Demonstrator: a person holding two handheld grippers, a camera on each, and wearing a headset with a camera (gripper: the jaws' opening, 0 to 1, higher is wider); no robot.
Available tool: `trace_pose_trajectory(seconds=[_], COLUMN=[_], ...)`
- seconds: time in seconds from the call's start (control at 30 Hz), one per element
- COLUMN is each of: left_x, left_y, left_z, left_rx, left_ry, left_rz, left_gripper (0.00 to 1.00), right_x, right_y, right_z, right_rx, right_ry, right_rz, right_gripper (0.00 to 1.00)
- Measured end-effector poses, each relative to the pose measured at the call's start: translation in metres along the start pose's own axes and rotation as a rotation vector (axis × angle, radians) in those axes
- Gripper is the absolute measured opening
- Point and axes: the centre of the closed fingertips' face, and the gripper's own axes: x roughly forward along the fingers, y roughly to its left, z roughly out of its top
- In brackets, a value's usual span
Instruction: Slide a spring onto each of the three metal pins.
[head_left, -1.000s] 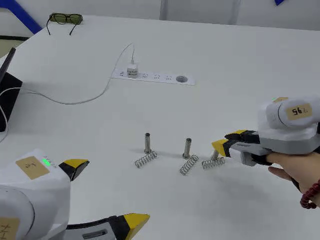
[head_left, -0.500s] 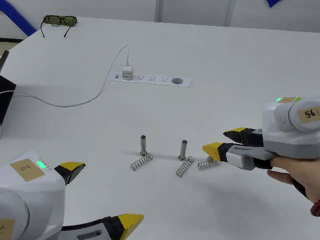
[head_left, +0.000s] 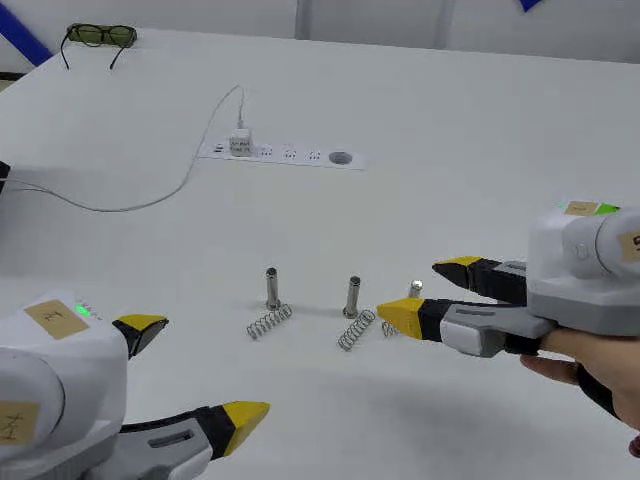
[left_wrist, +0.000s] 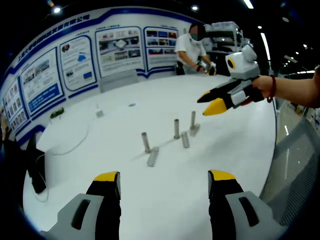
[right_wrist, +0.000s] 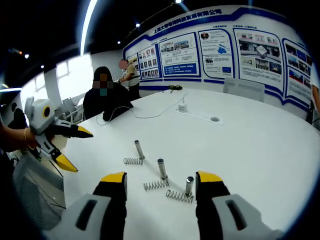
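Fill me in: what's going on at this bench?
A person holds tongs in each hand over a white table. Three metal pins stand upright, a spring lying beside each; none is threaded yet. The right tongs, open, hover by the rightmost pin and its spring. The left tongs are open, empty.

- Your left gripper (head_left: 195, 370) sits low at the bottom-left of the head view. It points forward and to the right, with its yellow-tipped jaws spread wide.
- In the left gripper view, its two jaws rise side by side with a broad gap between them.
- Your right gripper (head_left: 428, 290) reaches in from the right, about level and aimed leftward. Its jaws stand apart with nothing between them.
- Your right hand (head_left: 590, 360) wraps the grip from below.
- In the left gripper view, your right forearm (left_wrist: 295, 90) comes in from the right edge behind that gripper.
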Motion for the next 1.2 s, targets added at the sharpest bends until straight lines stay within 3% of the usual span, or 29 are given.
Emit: trace_pose_trajectory(seconds=[0.4,0.7,0.87,0.97,1.2], left_x=[0.021,0.040,0.052,0.059,0.073], left_y=[0.012,0.020,0.024,0.024,0.028], left_z=[0.002,0.000,-0.001,-0.001,-0.006], left_rx=[0.019,0.024,0.010,-0.057,-0.054], left_ry=[-0.017,-0.023,-0.018,-0.029,-0.012], left_rz=[-0.019,-0.030,-0.049,-0.071,-0.081], left_gripper=[0.60,0.49,0.44,0.43,0.39], right_x=[-0.010,-0.014,-0.017,-0.020,-0.023], right_y=[0.019,0.027,0.035,0.039,0.041], right_z=[-0.006,-0.016,-0.022,-0.024,-0.034], right_rx=[0.011,0.024,0.022,0.024,0.043], right_ry=[-0.040,-0.037,-0.036,-0.042,-0.024], right_rz=[0.060,0.063,0.076,0.084,0.080], right_gripper=[0.59,0.62,0.65,0.65,0.66])
